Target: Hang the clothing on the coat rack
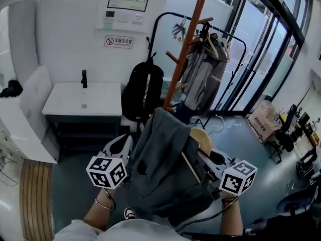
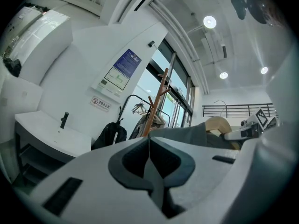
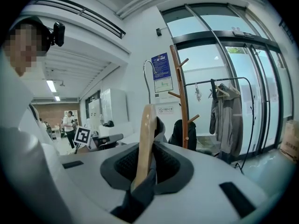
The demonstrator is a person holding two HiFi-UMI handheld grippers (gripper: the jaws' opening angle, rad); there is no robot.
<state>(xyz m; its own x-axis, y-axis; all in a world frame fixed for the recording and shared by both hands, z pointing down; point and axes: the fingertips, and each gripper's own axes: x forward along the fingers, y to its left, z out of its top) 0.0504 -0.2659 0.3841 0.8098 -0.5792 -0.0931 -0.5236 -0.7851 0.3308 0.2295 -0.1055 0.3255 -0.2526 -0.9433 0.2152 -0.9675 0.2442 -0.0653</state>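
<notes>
The tall wooden coat rack [image 1: 186,49] stands upright, straight ahead of both hands, with its free pegs higher than the load. The grey garment [image 1: 160,174] hangs in the air between the grippers. The right gripper [image 3: 144,166] is clamped narrow on the wooden hanger [image 3: 145,134]. The left gripper [image 2: 149,148] pinches the garment's cloth.
</notes>
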